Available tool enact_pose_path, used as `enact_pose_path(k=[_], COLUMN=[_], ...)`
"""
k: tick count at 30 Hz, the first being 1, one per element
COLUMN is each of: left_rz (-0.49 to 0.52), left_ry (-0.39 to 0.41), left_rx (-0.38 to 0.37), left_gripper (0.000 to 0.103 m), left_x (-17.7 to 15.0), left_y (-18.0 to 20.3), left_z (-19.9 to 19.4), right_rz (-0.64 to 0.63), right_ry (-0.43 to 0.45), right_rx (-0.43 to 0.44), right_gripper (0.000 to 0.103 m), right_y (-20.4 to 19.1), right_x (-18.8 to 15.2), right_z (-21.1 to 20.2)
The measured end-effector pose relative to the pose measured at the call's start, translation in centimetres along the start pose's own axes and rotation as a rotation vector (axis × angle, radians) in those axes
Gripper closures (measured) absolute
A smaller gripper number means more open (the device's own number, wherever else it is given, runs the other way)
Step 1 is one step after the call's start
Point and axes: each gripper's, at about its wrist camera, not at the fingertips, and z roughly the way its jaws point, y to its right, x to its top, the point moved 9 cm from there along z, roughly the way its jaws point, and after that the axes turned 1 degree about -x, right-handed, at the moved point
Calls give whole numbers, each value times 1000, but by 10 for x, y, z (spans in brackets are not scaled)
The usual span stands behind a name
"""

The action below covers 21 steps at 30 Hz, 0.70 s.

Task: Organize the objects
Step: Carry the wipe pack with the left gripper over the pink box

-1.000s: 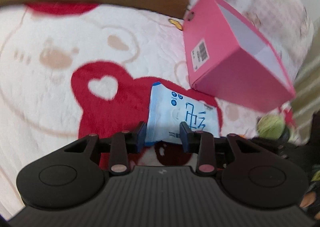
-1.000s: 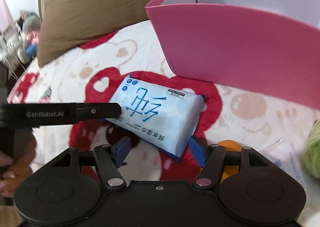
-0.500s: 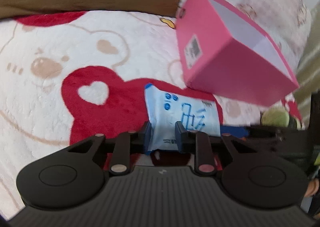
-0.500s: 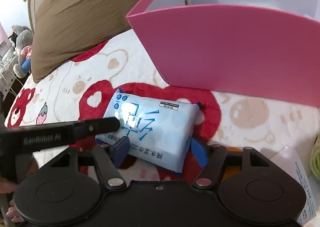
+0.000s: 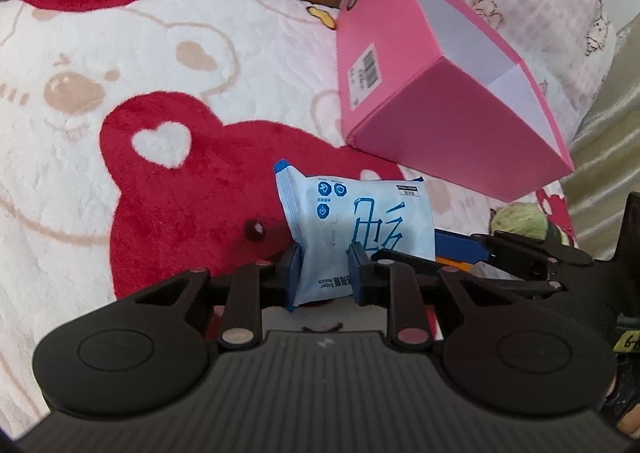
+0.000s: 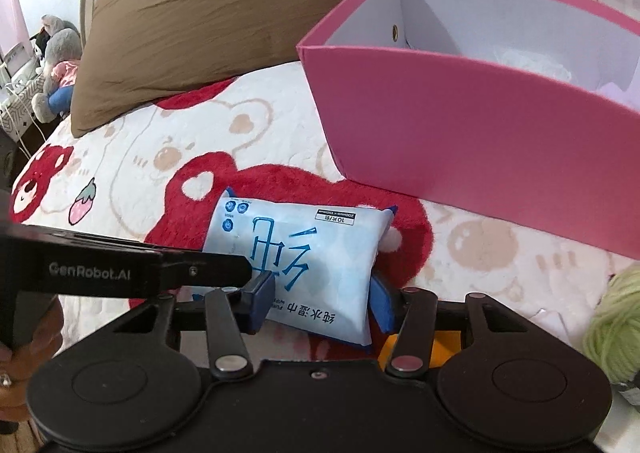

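Observation:
A light blue pack of wet wipes (image 5: 356, 229) lies on the bear-print blanket in front of the pink open box (image 5: 436, 93). My left gripper (image 5: 326, 273) is shut on the pack's near left end. In the right wrist view my right gripper (image 6: 320, 305) has both blue pads pressed on the pack (image 6: 304, 253) at its near edge. The left gripper's finger (image 6: 168, 271) reaches in from the left. The pink box (image 6: 472, 133) stands just behind the pack and holds some pale items.
A brown pillow (image 6: 224, 21) lies at the back left. A green yarn ball (image 6: 616, 325) sits at the right, and also shows in the left wrist view (image 5: 520, 219). An orange object (image 6: 424, 345) lies under my right gripper. Plush toys (image 6: 56, 65) stand beyond the bed's left edge.
Both grippers closed in on the wipes pack: the left jaws narrowed onto its end, the right jaws closed onto its near edge. The box looks farther right in the right wrist view.

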Motion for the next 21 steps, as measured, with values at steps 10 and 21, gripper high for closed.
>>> enact_pose_path(k=[10,21], left_rz=[-4,-23], left_ry=[-34,-50], left_rx=[-44,-69], left_gripper=[80,77], left_x=[-1,-32], left_y=[29,65], left_z=[-31,-55], right_rz=[-5,30], right_ry=[48,33], right_rx=[-4,33], right_gripper=[43,33], right_y=[-6,-4], right_x=[5,-17], right_z=[-41,-96])
